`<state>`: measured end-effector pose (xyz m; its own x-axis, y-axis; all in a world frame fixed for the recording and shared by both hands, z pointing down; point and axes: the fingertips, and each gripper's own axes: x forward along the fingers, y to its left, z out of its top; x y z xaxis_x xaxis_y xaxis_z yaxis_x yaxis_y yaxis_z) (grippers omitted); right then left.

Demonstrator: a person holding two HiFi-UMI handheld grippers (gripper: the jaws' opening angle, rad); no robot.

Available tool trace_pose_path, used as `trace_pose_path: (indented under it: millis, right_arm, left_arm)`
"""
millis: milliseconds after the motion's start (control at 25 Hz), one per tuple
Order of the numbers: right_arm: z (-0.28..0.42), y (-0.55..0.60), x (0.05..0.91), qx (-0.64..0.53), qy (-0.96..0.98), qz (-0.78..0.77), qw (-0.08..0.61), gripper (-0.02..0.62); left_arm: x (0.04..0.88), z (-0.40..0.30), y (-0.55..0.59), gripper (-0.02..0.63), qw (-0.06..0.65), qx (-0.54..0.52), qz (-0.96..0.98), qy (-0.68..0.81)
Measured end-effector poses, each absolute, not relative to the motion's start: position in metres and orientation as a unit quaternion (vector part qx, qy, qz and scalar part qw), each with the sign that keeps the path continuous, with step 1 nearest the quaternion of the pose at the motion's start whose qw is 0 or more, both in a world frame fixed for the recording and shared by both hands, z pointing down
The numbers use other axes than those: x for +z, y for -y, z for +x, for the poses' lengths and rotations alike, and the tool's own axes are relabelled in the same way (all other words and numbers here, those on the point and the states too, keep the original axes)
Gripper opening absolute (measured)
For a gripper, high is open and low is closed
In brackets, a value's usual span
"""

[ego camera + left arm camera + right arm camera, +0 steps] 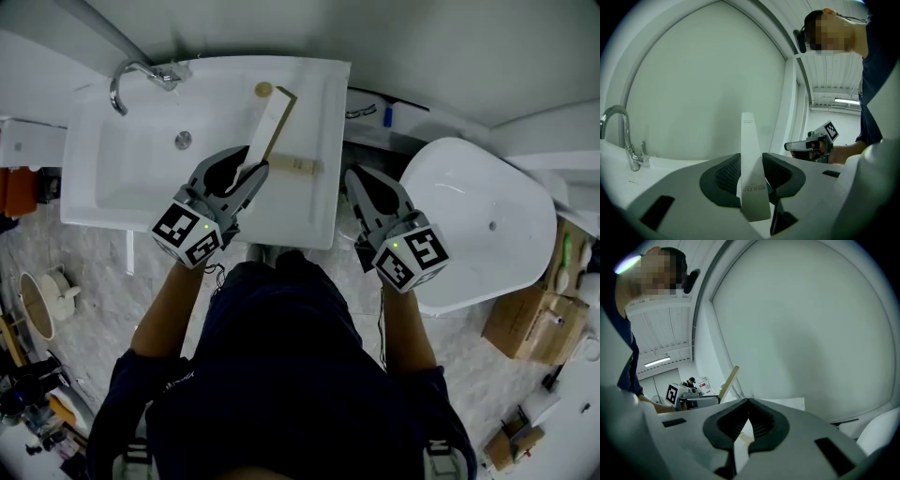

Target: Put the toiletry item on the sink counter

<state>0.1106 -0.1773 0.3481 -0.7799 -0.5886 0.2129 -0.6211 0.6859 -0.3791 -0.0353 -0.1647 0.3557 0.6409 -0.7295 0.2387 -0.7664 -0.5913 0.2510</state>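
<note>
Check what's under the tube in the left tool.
White sink counter, with a beige stick-like item lying flat by the left tool. The tube and tool cover the item's left end and the counter directly below them.

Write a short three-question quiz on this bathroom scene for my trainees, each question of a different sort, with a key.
1. True or false: the right gripper has its jaws shut with nothing between them.
2. What is the left gripper shut on? A: a white tube. B: a bar of soap. C: a towel.
3. Fill the gap: the tan wooden item lies flat on the white sink, on its ____, to the right of the bowl.

Key: 1 true; 2 A; 3 counter.
</note>
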Motion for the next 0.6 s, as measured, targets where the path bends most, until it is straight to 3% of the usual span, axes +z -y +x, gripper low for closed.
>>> trace_pose_path:
  millis: [600]
  right_arm:
    - [0.109,0.205,0.373,0.236,0.902,0.358,0.043,0.003]
  left_arm:
    - [0.392,-0.031,0.211,0.163,0.179,0.081,0.899,0.391]
